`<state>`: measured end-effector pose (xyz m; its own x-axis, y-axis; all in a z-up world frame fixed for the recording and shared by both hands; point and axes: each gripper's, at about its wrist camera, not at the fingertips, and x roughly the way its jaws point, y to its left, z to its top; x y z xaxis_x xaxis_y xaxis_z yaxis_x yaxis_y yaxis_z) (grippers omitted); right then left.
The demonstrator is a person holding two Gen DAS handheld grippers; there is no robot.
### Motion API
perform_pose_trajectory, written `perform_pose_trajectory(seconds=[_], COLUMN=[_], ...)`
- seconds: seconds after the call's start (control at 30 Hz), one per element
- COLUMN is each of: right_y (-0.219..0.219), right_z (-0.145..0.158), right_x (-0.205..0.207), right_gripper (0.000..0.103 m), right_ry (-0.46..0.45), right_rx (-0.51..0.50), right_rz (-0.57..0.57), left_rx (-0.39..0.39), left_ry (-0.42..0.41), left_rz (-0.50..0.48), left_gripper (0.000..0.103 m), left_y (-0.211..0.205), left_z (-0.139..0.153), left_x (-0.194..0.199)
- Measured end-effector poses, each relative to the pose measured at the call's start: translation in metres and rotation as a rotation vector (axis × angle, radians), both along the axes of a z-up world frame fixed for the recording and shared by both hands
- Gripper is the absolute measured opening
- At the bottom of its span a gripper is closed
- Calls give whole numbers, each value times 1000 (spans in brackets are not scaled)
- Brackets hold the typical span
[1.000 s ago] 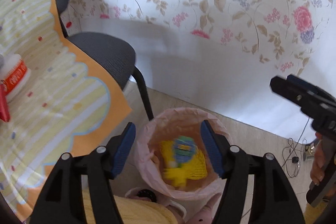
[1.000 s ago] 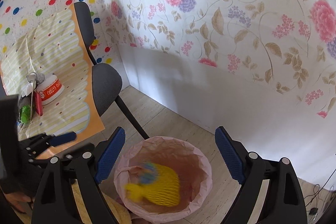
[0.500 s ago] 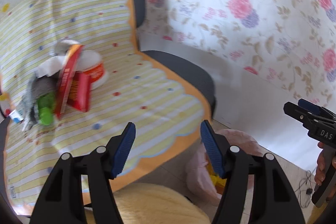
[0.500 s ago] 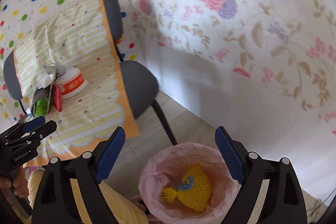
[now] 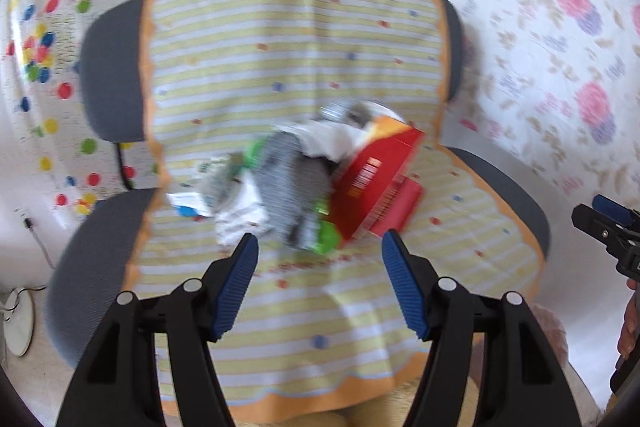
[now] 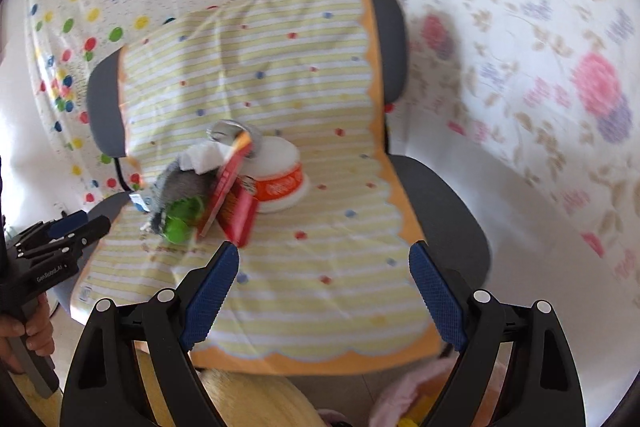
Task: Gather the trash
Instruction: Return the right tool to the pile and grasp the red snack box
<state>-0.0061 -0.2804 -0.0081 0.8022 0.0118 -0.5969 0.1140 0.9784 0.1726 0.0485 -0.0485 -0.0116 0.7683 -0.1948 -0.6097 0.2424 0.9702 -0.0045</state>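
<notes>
Both empty: left gripper [image 5: 318, 277] moderately open, right gripper [image 6: 324, 293] wide. Mixed trash heap [image 5: 304, 183] on striped yellow cloth [image 5: 328, 311] over chairs. Start with red cardboard box [image 6: 236, 207], outermost; approach low, square to edges; avoid snagging cloth.

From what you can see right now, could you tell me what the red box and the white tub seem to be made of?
The red box looks like thin printed cardboard, with flat panels and sharp folded edges. The white tub looks like smooth plastic or coated paper, with a rounded wall and an orange printed band; blur leaves it open.
</notes>
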Motion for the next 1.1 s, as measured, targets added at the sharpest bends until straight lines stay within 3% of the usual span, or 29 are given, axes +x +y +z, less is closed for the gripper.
perform_pose_trajectory(seconds=[0.33, 0.47, 0.57, 0.77, 0.97, 1.03, 1.1], right_y=[44, 56, 66, 74, 73, 78, 79], right_z=[27, 14, -8, -46, -59, -57, -50], right_x=[71, 99, 120, 158, 180, 181, 176], right_gripper=[86, 80, 74, 52, 38, 18, 9], right_ry=[-42, -21, 20, 90, 99, 103, 87], right_rx=[-27, -16, 6, 64, 167, 177, 174], right_rz=[122, 144, 155, 163, 174, 176, 174], left_rx=[18, 29, 40, 29, 43, 25, 22], left_ry=[-108, -89, -39, 67, 83, 83, 76], left_rz=[183, 203, 200, 196, 214, 211, 209], left_gripper=[63, 63, 63, 63, 63, 63, 63], left_y=[73, 79, 76, 73, 79, 81, 81], left_z=[56, 47, 20, -25, -31, -28, -23], left_x=[34, 53, 64, 74, 71, 72, 70])
